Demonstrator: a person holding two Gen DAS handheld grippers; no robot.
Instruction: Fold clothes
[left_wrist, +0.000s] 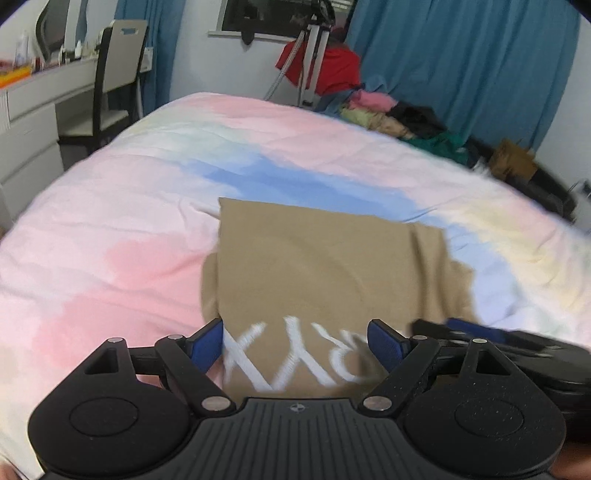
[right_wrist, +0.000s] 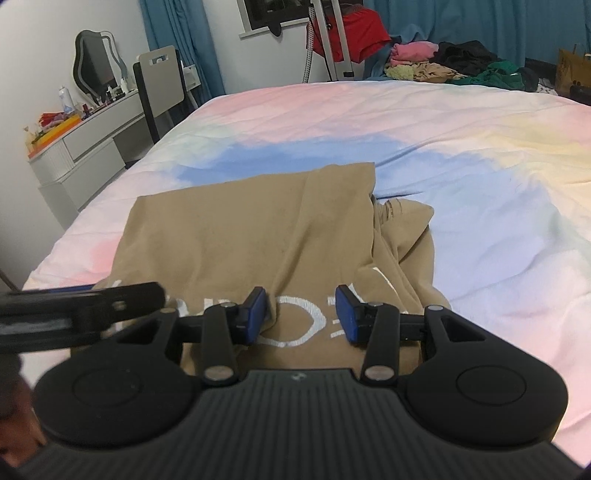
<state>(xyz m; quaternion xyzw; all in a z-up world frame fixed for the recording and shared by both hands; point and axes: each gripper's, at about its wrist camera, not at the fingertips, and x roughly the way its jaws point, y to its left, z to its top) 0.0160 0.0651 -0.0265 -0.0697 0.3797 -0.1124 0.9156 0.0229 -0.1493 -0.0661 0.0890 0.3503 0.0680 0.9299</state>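
Note:
A tan T-shirt (left_wrist: 317, 266) with white lettering lies partly folded on the bed, its right side bunched into loose folds (right_wrist: 402, 236). My left gripper (left_wrist: 295, 332) hovers over the shirt's near edge with its blue pads (left_wrist: 208, 347) wide apart and nothing pinched between them. My right gripper (right_wrist: 301, 306) is over the lettered near edge too, jaws partly apart, and the cloth shows flat in the gap. Each gripper appears at the edge of the other's view: the right gripper (left_wrist: 487, 336) and the left gripper (right_wrist: 81, 310), both blurred.
The bed (right_wrist: 461, 155) has a pastel pink, blue and yellow sheet. A heap of clothes (right_wrist: 443, 62) sits at its far right edge by blue curtains. A chair (right_wrist: 162, 81) and a grey dresser (right_wrist: 81, 147) stand to the left of the bed.

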